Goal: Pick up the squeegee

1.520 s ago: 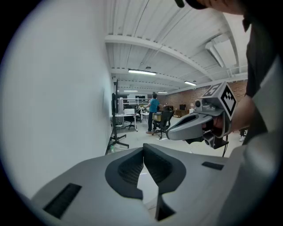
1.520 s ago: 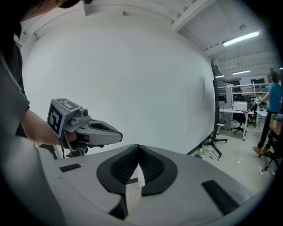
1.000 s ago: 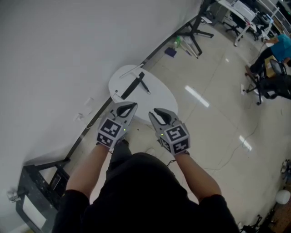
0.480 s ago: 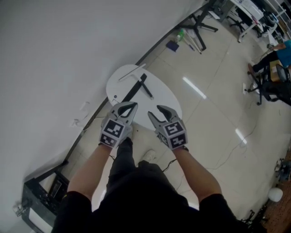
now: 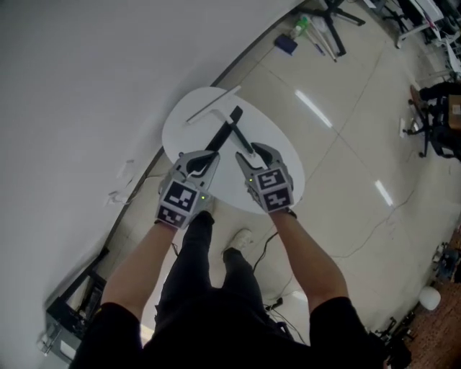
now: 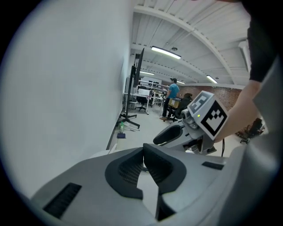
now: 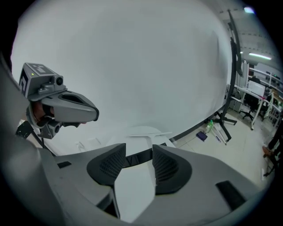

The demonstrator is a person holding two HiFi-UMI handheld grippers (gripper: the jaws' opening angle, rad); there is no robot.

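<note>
A black squeegee (image 5: 223,132) lies on a small round white table (image 5: 189,126), its long bar pointing away from me and a thinner handle (image 5: 243,142) branching right. My right gripper (image 5: 252,154) hovers at the near end of that handle. Its jaws are opening with only air between the pads, and the black bar (image 7: 139,156) shows past them in the right gripper view. My left gripper (image 5: 199,160) is shut and empty, over the table's near edge at the bar's near end. A white stick (image 5: 213,104) rests near the table's far rim.
A white wall (image 5: 86,86) runs close along the table's left side. On the floor beyond are black stand legs (image 5: 335,14), a green bottle (image 5: 301,27) and a blue item (image 5: 286,45). Office chairs (image 5: 439,108) stand at right. A black cart (image 5: 72,317) sits lower left.
Both grippers have moved forward and down to the table, from in front of its near edge to over it. The right jaws have spread wider; the left stayed shut.
</note>
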